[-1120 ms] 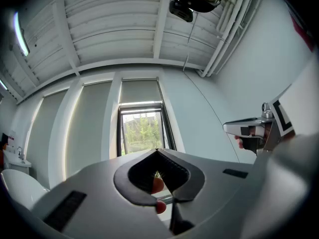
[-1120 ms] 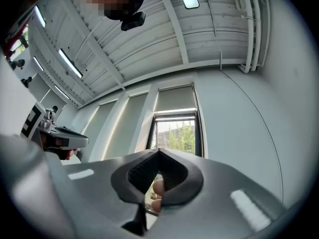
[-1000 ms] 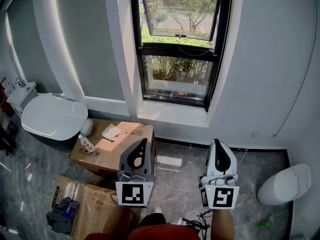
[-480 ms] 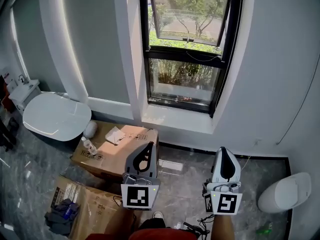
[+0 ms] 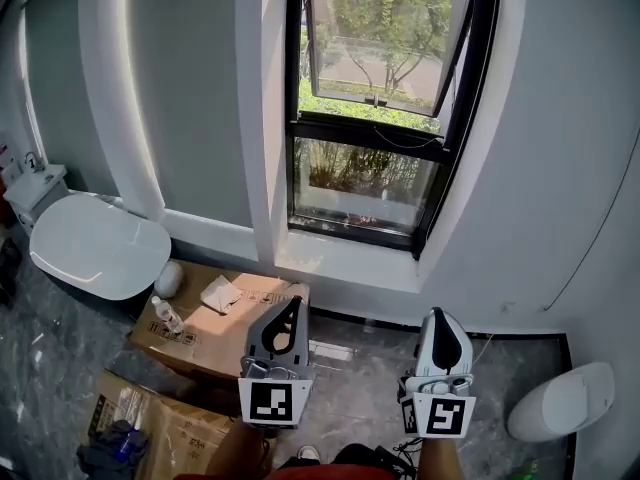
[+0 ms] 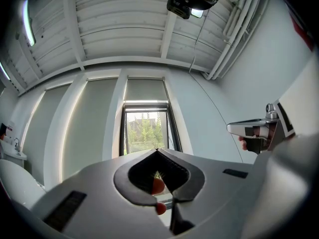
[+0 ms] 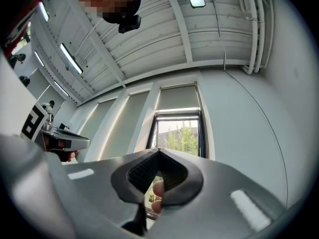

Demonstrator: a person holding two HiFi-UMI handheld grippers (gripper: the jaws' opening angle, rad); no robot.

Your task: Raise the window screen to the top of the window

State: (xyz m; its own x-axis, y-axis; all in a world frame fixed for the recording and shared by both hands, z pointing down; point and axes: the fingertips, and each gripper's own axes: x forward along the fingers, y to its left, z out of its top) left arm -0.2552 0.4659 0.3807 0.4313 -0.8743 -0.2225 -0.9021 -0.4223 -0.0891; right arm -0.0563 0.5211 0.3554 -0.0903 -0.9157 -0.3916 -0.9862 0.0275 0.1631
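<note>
Both claws shut, nothing in either: left claw [image 5: 291, 303] and right claw [image 5: 441, 316] have their jaw tips together, and each gripper view confirms it (left claw [image 6: 157, 151], right claw [image 7: 159, 151]). Held side by side, apart, pointing at the window [image 5: 385, 118].

Down left of me is an open cardboard box [image 5: 150, 418] with dark cloth [image 5: 112, 446] in it. Beyond it is a closed carton [image 5: 250, 313], carrying a small bottle [image 5: 168, 315] and a white crumpled sheet [image 5: 221, 293] on its lid. The toilet [image 5: 95, 243] stands past that, by the left wall.

Bare grey floor [image 5: 350, 388] runs from the carton's right edge to a white fixture [image 5: 565, 403] at far right.

White sill [image 5: 345, 263] lies under the black frame. Upper sash is tilted outward. I cannot pick out the window screen. The lower pane [image 5: 365, 173] looks dimmer than the upper.
</note>
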